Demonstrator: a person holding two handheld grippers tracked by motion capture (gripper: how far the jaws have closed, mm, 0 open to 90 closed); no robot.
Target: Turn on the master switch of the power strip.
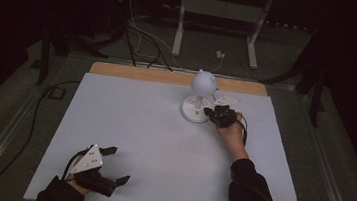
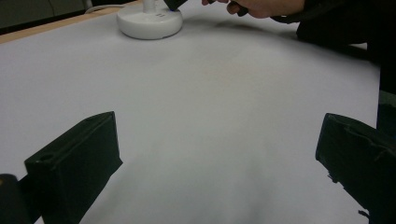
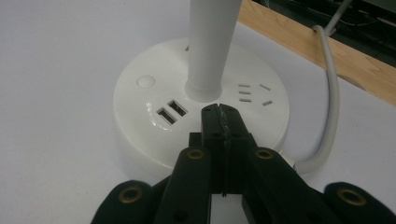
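Two grippers over one counter point(image 1: 128, 125), which is covered by a pale grey-white sheet with a strip of bare wood along the far edge. Sheet looks smooth, mostly bare. Left gripper point(image 1: 116, 165) sits at the near left corner, held in a hand, jaws spread wide; in the left gripper view both black jaws stand far apart with only sheet between them. Right gripper point(image 1: 214, 113) is far right of centre, held in the right hand point(image 1: 230, 134), dark sleeve behind it. Its jaws are pressed together with nothing between them, tips just above the base of a white lamp point(image 1: 200, 97), near the stem. Lamp has a round head, thin upright stem, round flat base point(image 3: 201, 116) with two USB ports, a round button and socket slots. White cable point(image 3: 332, 102) runs off the base toward the wood edge.

Room is dark. Floor beyond the counter is grey, with loose wires point(image 1: 142, 39) and a white metal frame point(image 1: 220, 14) on legs. Dark stands at both sides.
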